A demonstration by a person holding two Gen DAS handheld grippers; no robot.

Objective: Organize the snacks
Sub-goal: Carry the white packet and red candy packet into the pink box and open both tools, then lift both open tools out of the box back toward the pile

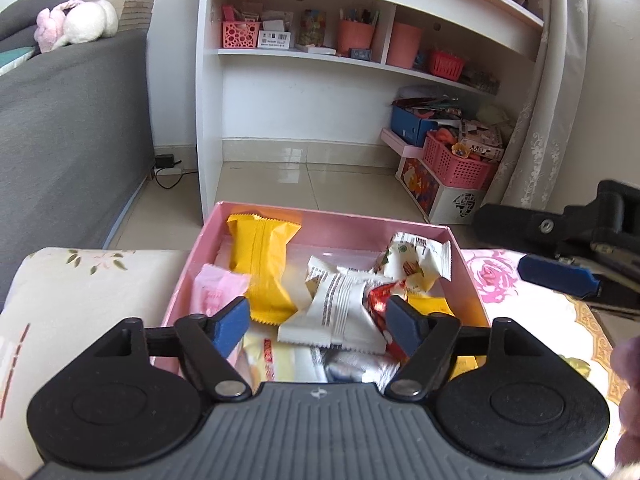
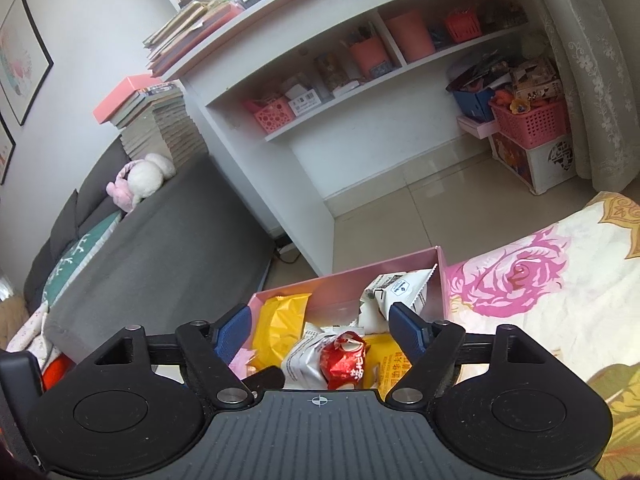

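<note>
Pink box (image 1: pixel 256 220) of snacks: white packet (image 1: pixel 340 312) lies just ahead between left claw (image 1: pixel 318 322) fingers, both claws spread, empty.

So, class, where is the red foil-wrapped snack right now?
The red foil-wrapped snack lies in the pink box, low in the right wrist view, between a white packet on its left and a yellow packet on its right.

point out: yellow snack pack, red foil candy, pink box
yellow snack pack (image 1: pixel 262 258): left wrist view, middle of the wrapper's face.
red foil candy (image 2: pixel 343 360): right wrist view, centre of the crinkled foil.
pink box (image 1: pixel 362 230): left wrist view, inner face of the far wall.
</note>
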